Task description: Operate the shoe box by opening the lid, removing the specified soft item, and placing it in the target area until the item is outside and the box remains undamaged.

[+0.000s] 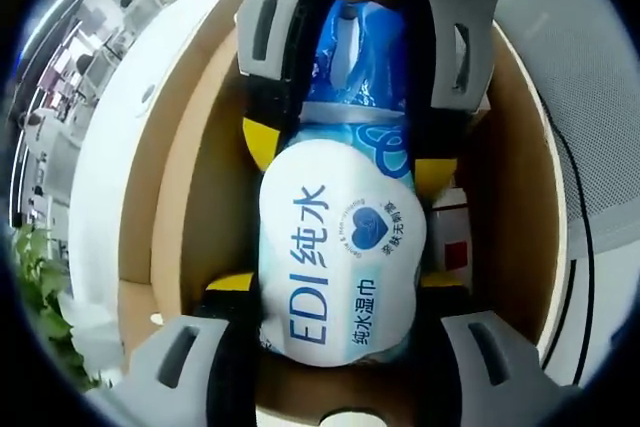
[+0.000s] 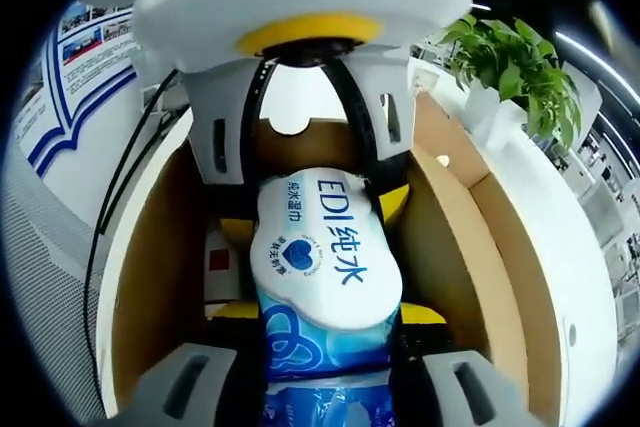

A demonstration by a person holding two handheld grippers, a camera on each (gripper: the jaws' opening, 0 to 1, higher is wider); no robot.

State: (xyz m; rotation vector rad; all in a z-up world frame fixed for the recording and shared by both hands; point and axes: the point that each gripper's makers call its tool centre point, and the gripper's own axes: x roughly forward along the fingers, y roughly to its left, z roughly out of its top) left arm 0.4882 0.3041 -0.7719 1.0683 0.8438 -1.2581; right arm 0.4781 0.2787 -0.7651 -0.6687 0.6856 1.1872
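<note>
Open brown cardboard shoe box (image 1: 190, 197) on a white table (image 1: 110, 147), lid off, inner walls rising on both sides. Inside it, a soft blue-and-white plastic pack of wet wipes (image 1: 340, 257) printed "EDI", lying lengthwise along the box and gripped from both ends.

In the left gripper view: left gripper (image 1: 335, 287), grey jaws with yellow pads, closed to the width of the pack's near end, pads pressed against its sides. At the far end, right gripper (image 1: 350, 142) reaching in from the opposite direction, its yellow pads clamped on the pack's blue end. Small white carton with a red square (image 1: 452, 242) just beside the pack, against the right wall of the box. Green potted plant (image 1: 40, 287) at the near left, past the table edge; office desks (image 1: 80, 37) far left.

In the right gripper view: right gripper (image 2: 325, 317) narrowed onto the blue patterned end of the pack (image 2: 325, 267); left gripper (image 2: 310, 212) at the far end, likewise pinching the white end. Box wall (image 2: 460, 247) at right, plant (image 2: 510, 67) beyond it, blue-and-white wall panel (image 2: 70, 77) at far left. Pack inside the box, between its walls.
</note>
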